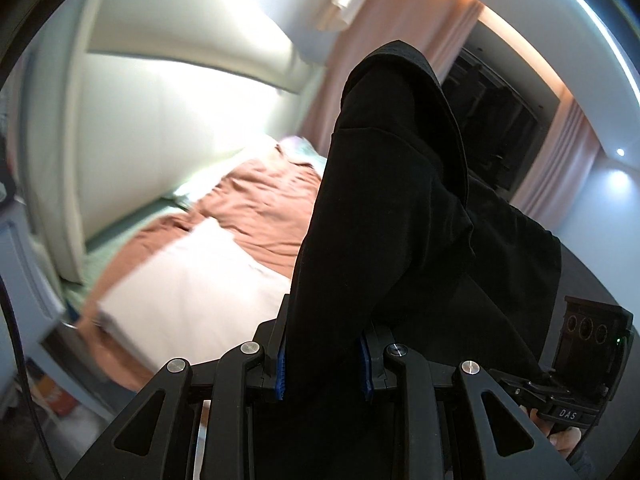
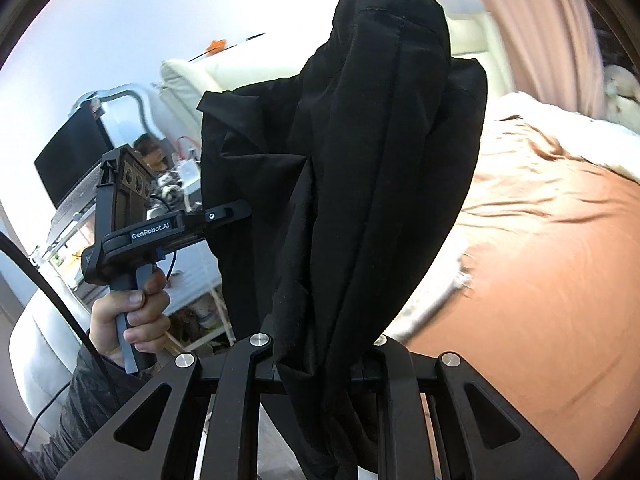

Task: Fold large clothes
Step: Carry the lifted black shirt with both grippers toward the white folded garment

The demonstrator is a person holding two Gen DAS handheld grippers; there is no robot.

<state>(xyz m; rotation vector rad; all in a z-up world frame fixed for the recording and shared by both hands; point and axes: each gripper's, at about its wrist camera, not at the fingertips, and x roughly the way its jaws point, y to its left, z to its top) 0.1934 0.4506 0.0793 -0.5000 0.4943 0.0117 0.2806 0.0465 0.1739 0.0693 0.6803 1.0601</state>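
Observation:
A large black garment (image 1: 400, 200) hangs in the air between both grippers, above the bed. My left gripper (image 1: 324, 364) is shut on a bunched edge of it; the cloth rises between the blue finger pads (image 1: 280, 372). My right gripper (image 2: 324, 352) is shut on another bunch of the black garment (image 2: 360, 160), which drapes over and hides its fingertips. The left gripper also shows in the right wrist view (image 2: 224, 216), held by a hand, its tip buried in the cloth. The right gripper's body shows at the lower right of the left wrist view (image 1: 580, 360).
A bed with a rust-orange sheet (image 2: 540, 260) and a white cover (image 1: 192, 280) lies below. A cream padded headboard (image 1: 160, 100), pink curtains (image 1: 400, 12), a dark monitor (image 2: 68, 164) and a cluttered shelf (image 2: 184, 184) stand around.

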